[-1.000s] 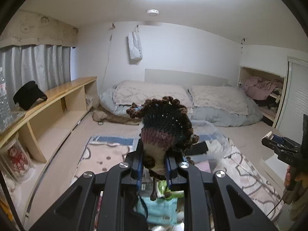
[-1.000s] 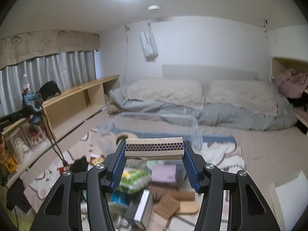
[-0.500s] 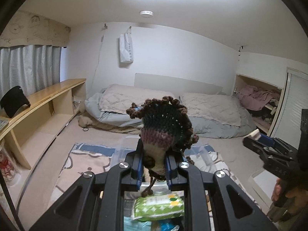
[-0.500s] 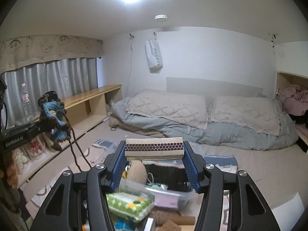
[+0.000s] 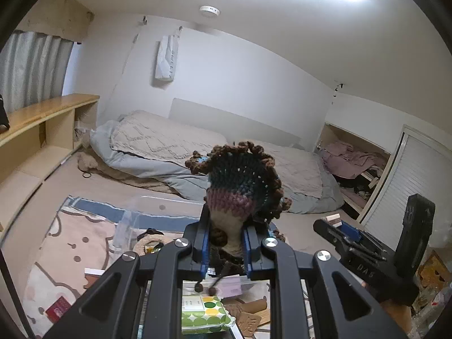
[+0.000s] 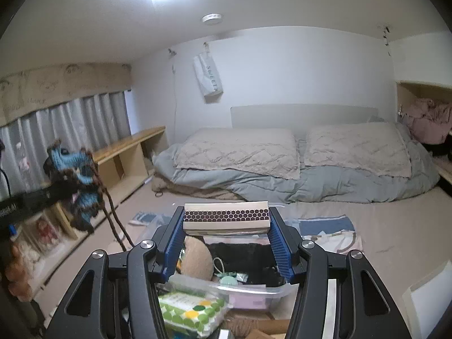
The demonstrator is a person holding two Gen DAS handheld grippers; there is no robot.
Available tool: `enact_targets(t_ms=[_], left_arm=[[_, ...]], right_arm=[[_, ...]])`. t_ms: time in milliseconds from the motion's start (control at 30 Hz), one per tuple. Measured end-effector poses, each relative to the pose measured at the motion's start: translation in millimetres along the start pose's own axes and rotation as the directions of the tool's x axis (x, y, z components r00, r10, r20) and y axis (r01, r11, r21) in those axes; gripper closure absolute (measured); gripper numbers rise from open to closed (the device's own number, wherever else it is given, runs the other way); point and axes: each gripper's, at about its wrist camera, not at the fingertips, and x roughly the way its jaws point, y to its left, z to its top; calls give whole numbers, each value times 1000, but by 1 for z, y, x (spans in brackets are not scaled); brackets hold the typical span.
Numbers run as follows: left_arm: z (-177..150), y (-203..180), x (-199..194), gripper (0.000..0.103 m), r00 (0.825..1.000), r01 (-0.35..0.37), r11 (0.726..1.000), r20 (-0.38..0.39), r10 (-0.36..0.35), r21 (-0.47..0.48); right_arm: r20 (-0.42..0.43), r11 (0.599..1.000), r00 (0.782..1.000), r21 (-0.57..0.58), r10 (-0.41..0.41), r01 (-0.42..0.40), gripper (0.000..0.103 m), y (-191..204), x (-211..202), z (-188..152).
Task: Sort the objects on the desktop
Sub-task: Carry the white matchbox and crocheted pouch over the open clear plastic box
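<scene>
Both grippers raised, angled slightly downward, left gripper (image 5: 226, 247) clenching crochet doll (image 5: 240, 186), right gripper (image 6: 226, 240) grasping matchbox (image 6: 226, 217)

Home bedroom: bed (image 6: 296, 163), curtains (image 6: 70, 124)

Both grippers are built of matte black plastic. On the left gripper (image 5: 225, 247), two angular arms with triangular cut-outs are fastened by round silver screws, and blue ribbed pads (image 5: 205, 250) line the fingers. The same build is seen on the right gripper (image 6: 226, 236). White lettering, partly legible, is printed on its black side.
</scene>
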Motion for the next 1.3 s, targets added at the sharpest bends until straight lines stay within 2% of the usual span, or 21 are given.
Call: enact_targets(t_ms=[133,333,500,667,800,1000,1167,1300], left_arm=[[-5,4,18,84,999,38,999,-1,-38,-19],[-5,-4,54,84,999,43,998,-7,-42,50],[0,-2,79,84,998,56,996,-10,-56,69],[-1,3,110,84,996,79,996,-54,-76,52],[-9,7,139,84,991,65,997,-121,-59,40],[-33,4,178,84,972,-7,995,-234,31,99],[-57,0,207,84,941,-36,989,-328,81,143],[-75,-4,225,84,914,-32,986,-395,95,164]], right_arm=[[16,1000,1000,4,9,-9,46,-4,13,3],[33,999,999,11,33,-33,46,-8,39,8],[37,999,999,3,37,-37,46,-11,59,12],[54,999,998,1,32,-32,46,-16,71,16],[48,1000,999,-2,2,-2,46,-23,82,15],[12,1000,1000,3,-24,24,46,-35,98,9],[-2,1000,1000,11,-23,23,46,-41,101,6],[-10,1000,1000,10,-23,24,46,-43,101,5]])
